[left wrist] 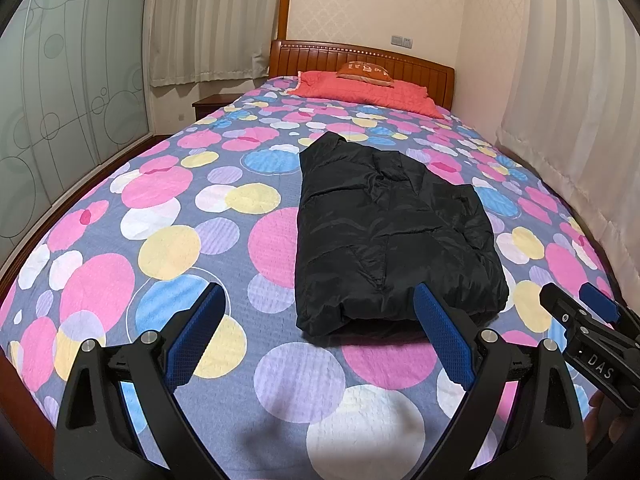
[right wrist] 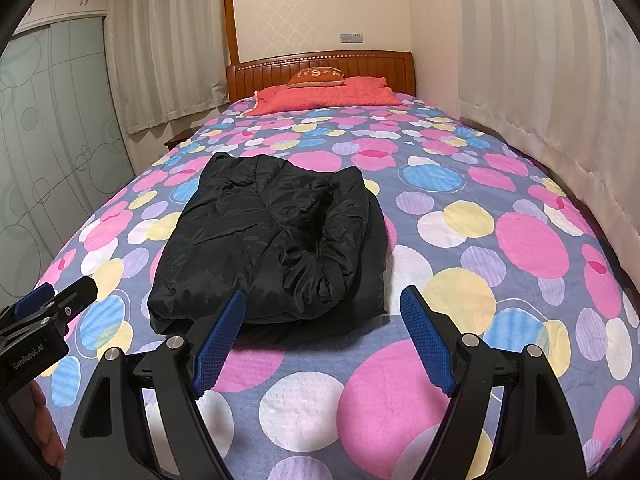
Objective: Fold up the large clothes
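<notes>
Folded black jacket point(left wrist: 394, 236) lies on dotted bedspread point(left wrist: 168, 216). Left gripper point(left wrist: 320, 332) wide open just short of it; right gripper point(left wrist: 576, 308) at rt edge.

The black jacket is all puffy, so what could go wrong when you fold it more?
The black jacket looks slippery and puffy, so its folded layers might spring open again. Both grippers, left and right, are open and not touching it. A pinch might catch only the top layer or snag the bedspread underneath.

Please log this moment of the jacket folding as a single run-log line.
left tongs: open, empty | right tongs: open, empty | black jacket: folded bundle on bedspread, untouched | phase: hovering at near edge
</notes>
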